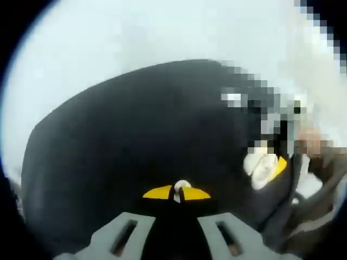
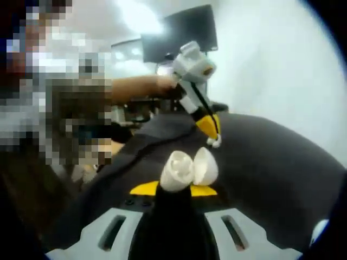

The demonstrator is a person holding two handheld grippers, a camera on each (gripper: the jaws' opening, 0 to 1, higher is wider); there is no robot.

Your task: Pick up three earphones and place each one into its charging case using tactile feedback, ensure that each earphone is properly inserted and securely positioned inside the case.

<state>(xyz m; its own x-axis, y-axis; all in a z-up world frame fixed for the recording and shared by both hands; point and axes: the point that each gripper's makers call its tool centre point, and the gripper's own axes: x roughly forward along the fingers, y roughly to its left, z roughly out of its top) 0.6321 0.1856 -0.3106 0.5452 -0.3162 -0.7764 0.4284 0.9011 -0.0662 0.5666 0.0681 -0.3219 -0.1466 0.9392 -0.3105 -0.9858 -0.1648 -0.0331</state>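
While raised over the dark tabletop (image 1: pixel 124 146), left gripper (image 1: pixel 178 193) pinching a small white earphone (image 1: pixel 181 187) between yellow-tipped jaws pressed close on it, grey jaw bodies rising from the bottom of the left gripper view. Seen from the right gripper view as a grey tool angled down and rightward, yellow tips low, the white earphone at their very end just above the black surface, gripped from behind by a hand (image 2: pixel 162 85) on a bare forearm reaching in from the left.

Right gripper (image 2: pixel 173 188) closed on an open white charging case (image 2: pixel 187 169), lid swung up to the right, body held between the yellow tips. Same case showing at the right of the left gripper view, pale and blurred, a yellow tip beside it. Earphone and case apart, earphone just beyond and above the case lid.

Behind, a dark monitor (image 2: pixel 181 32) against a pale wall (image 2: pixel 271 59), bright ceiling light to its left. No readable writing or brand marks anywhere.
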